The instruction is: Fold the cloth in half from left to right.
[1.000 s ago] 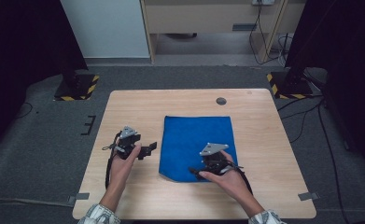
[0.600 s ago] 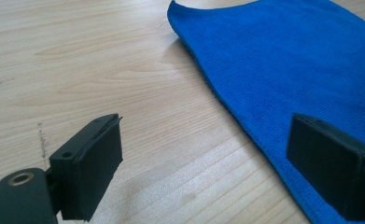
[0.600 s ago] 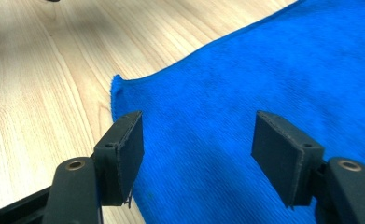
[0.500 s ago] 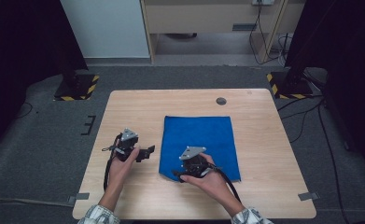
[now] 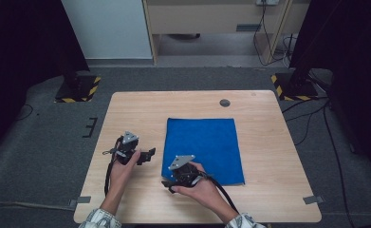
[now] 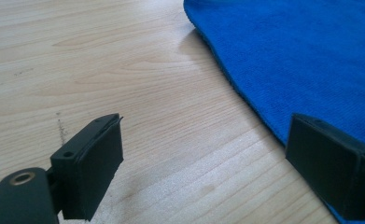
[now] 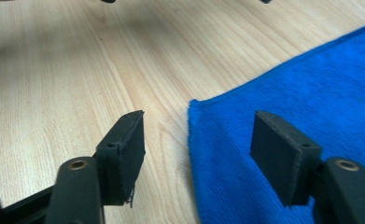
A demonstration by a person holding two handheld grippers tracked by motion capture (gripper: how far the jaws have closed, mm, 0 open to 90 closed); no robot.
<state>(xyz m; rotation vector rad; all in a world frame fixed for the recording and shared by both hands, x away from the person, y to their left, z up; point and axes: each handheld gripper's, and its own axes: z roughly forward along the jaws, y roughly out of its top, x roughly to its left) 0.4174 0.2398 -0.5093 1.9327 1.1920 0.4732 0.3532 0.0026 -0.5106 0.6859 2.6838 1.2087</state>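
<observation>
Blue cloth lies flat at the centre of the table. Right gripper, jaws spread, straddles its lower-left corner; left gripper, jaws apart, sits left of the cloth over bare wood.

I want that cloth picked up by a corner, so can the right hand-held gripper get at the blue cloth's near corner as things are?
Probably yes. The right hand-held gripper is open, its jaws astride the blue cloth's near corner; bare table lies beside it and nothing blocks the way.
</observation>
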